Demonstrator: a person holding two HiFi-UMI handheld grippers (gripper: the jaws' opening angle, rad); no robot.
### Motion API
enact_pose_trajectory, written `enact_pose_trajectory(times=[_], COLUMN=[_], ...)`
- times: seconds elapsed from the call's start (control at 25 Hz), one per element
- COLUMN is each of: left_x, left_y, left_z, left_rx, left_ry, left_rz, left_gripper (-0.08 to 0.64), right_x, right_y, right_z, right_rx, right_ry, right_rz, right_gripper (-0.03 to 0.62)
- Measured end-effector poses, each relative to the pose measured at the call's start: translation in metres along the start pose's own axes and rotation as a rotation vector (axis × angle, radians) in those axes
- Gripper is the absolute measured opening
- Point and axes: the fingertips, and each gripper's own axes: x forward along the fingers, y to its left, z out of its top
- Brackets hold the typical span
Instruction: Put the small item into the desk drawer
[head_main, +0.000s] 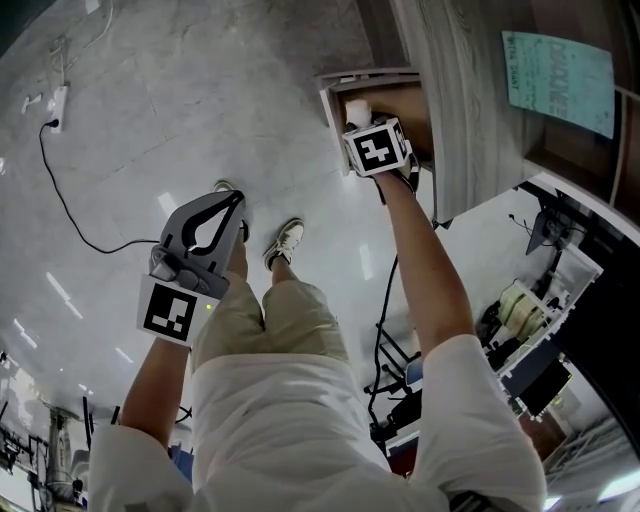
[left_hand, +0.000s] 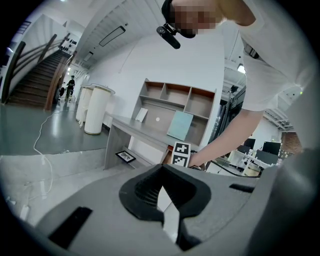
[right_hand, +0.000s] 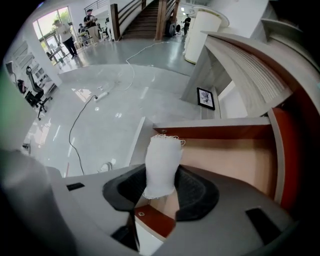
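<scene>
The small item (right_hand: 161, 167), a white fabric-like roll, stands upright between the jaws of my right gripper (right_hand: 160, 187), which is shut on it. It hangs just over the front corner of the open desk drawer (right_hand: 227, 160), which has a tan floor and red-brown walls. In the head view the right gripper (head_main: 366, 121) reaches into the drawer (head_main: 333, 104) under its marker cube, and a bit of the white item (head_main: 357, 109) shows. My left gripper (head_main: 237, 202) is held low by the person's left knee, far from the desk. Its jaws (left_hand: 162, 194) are shut with nothing in them.
The grey desk (head_main: 462, 95) runs along the upper right with a green sheet (head_main: 556, 76) on it. A power strip (head_main: 59, 101) and a black cable (head_main: 75, 215) lie on the shiny floor. A framed picture (right_hand: 205, 98) lies under the desk. Equipment crowds the lower right (head_main: 530, 340).
</scene>
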Motion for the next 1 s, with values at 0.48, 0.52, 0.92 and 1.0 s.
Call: enact_pose_trajectory(times=[0.48,0.52,0.92,1.0], left_x=[-0.007,-0.007,-0.007,-0.006], left_y=[0.003,0.003,0.005,0.008], left_z=[-0.010,-0.011,-0.011,-0.010], left_rx=[-0.018,-0.018,-0.019,-0.019], left_ry=[0.021,0.024,0.040,0.037], left_rz=[-0.003,-0.004,-0.011,-0.009], left_gripper=[0.006,0.006,0.006,0.006], right_x=[0.024,0.026,0.038,0.042], right_y=[-0.002,-0.002,0.004,0.005], right_z=[-0.015,-0.017,-0.022,-0.024], right_rx=[-0.085,-0.092,-0.194,-0.214], right_ry=[0.131,0.140,0.200,0.213], right_rz=[-0.011,-0.010,-0.025,-0.032], right_gripper=[0.166,0.166,0.169,0.169])
